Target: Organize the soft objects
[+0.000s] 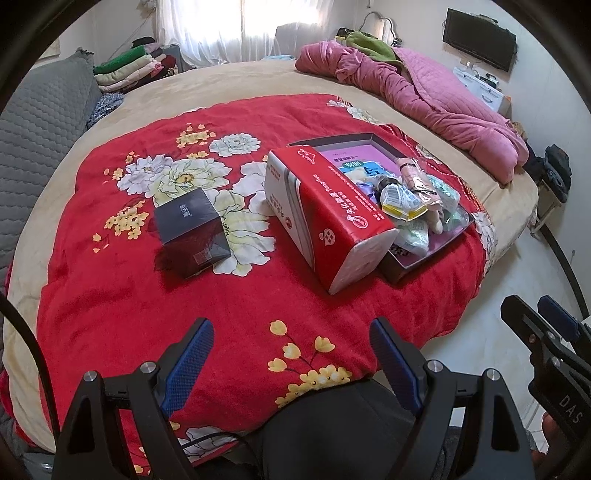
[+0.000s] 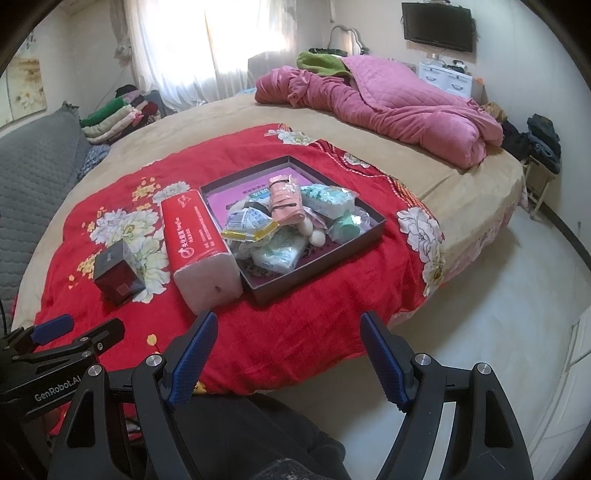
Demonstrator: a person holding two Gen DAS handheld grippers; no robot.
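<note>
both tongs, left gripper point(image 1: 291, 341) and right gripper point(image 2: 288, 334), gape empty. take the red tissue pack point(image 2: 201, 236) at eleven o'clock across its narrow sides, clear of the tray point(image 2: 325, 273) rim.

"GenRobot.AI", left hand-held gripper point(image 2: 51, 334); "DAS", right hand-held gripper point(image 1: 546, 325)

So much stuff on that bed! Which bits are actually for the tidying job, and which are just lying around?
For the job:
- tray piled with soft packets
- red tissue pack
- dark box
- left claw and right claw, both open and empty

Just lying about:
- pink quilt
- folded clothes
- television
</note>
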